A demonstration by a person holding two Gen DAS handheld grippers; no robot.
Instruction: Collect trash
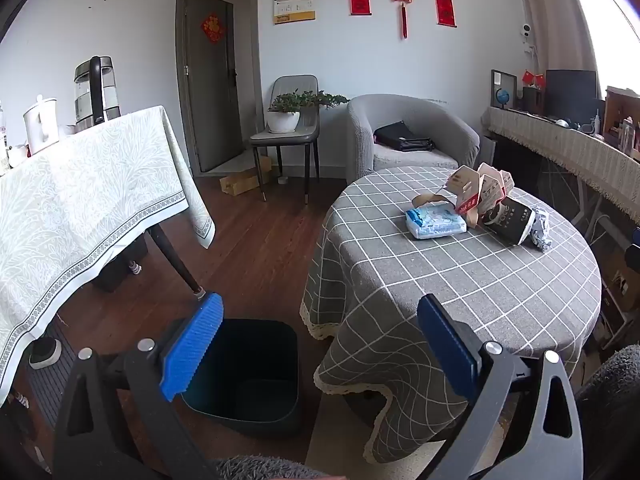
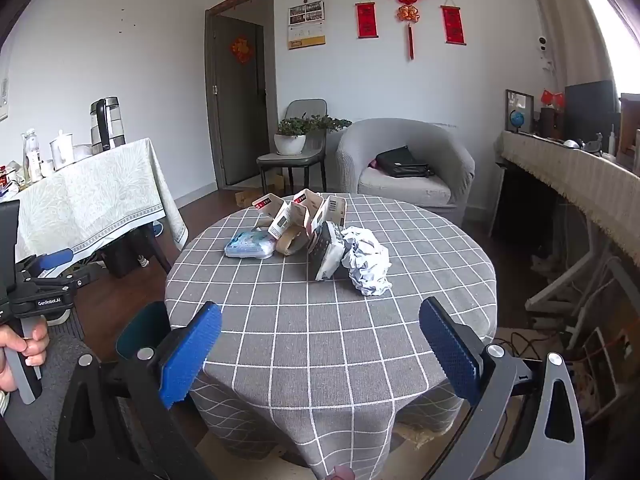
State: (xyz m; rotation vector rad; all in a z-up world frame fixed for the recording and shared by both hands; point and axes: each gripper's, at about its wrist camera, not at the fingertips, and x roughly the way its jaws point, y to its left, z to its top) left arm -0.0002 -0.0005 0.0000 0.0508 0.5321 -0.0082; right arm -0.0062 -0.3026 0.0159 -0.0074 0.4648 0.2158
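At the counter's (image 1: 460, 280) near edge, left view: left tool (image 1: 320, 344) spread wide, empty. Trash (image 1: 476, 208) heaped at one o'clock, untouched. Bin (image 1: 248, 376) on the floor at six, apparently empty.

Right view: right tool (image 2: 320, 348) likewise spread, empty. Trash at twelve. Nothing collected; judged all remaining.

Ahead of the right gripper (image 2: 320, 344), matt checked cloth (image 2: 320, 320) carries crumpled paper (image 2: 366, 266), printed cardboard (image 2: 294, 216) and a glossy plastic pack (image 2: 248, 246).
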